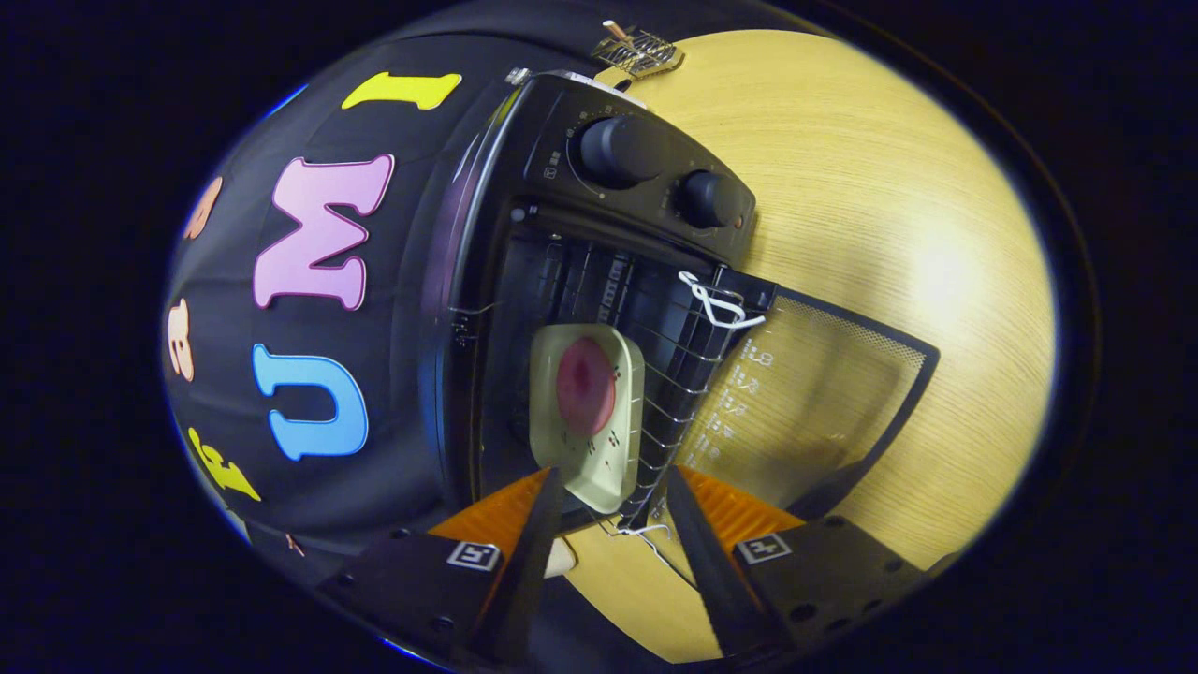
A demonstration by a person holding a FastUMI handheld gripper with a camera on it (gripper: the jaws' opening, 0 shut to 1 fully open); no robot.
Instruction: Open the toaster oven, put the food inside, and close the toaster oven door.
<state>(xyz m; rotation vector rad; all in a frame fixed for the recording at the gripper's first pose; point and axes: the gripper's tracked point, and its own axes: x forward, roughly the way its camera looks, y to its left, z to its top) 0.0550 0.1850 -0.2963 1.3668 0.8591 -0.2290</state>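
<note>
Food [586,386], pinkish round piece on a pale tray [625,374], sits on the wire rack [676,393] inside the open toaster oven [562,243]. Tray looks light, rigid, probably slick; near rim is the place to grip. Gripper [613,510] spread wide, holding nothing, fingertips flanking the tray's near edge; contact unclear.

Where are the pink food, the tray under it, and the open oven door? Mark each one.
Pink food [586,386]: gripper view, middle of its top.
Tray [606,473]: gripper view, bare rim nearest the open gripper [608,505].
Oven door [824,393]: gripper view, middle of the glass pane.
</note>
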